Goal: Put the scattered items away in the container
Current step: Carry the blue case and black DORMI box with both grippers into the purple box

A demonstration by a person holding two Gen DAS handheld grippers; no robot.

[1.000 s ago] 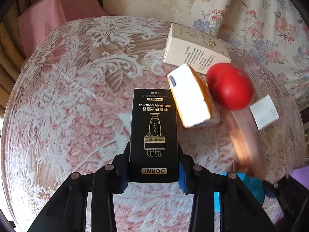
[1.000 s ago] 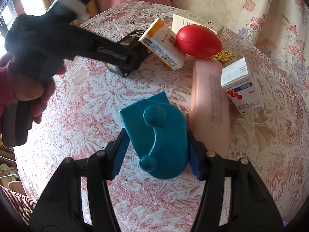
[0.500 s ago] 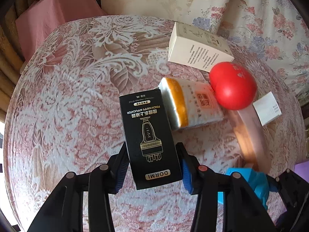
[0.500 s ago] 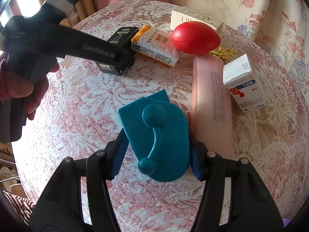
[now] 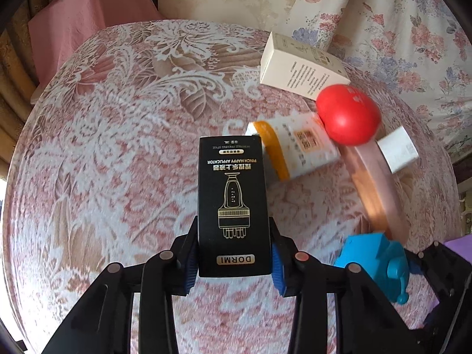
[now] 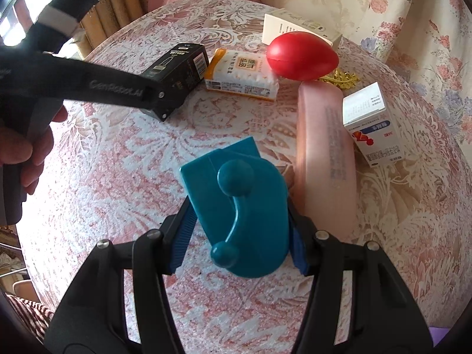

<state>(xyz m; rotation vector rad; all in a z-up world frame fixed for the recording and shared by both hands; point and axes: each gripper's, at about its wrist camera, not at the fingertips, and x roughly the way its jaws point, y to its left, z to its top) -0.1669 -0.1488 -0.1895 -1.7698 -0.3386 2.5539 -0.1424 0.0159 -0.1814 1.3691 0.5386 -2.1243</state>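
My left gripper [image 5: 234, 256] is shut on a black "DORMI" box [image 5: 233, 200], held a little above the lace tablecloth [image 5: 118, 147]; the right wrist view shows this black box [image 6: 180, 65] at the back left with the left gripper [image 6: 160, 104] clamped on it. My right gripper [image 6: 239, 240] is shut on a teal plastic piece with two knobs [image 6: 244, 206], visible again as the teal piece [image 5: 374, 256] low on the right. On the cloth lie a white-and-orange packet [image 6: 242, 73], a red egg [image 6: 301, 56], a pink tube [image 6: 324, 159] and a small white box [image 6: 371, 126].
A cream carton [image 5: 301, 65] lies behind the red egg, and a gold trinket [image 6: 342, 78] beside it. A pink-draped chair [image 5: 82, 23] and a floral cushion [image 5: 398, 29] ring the round table. Something purple [image 5: 460, 247] peeks in at the lower right. A hand [image 6: 20, 147] holds the left gripper.
The white-and-orange packet has tipped from leaning on its edge to lying flat. The black box tilted in my left gripper, then straightened. The right gripper kept its hold on the teal piece.
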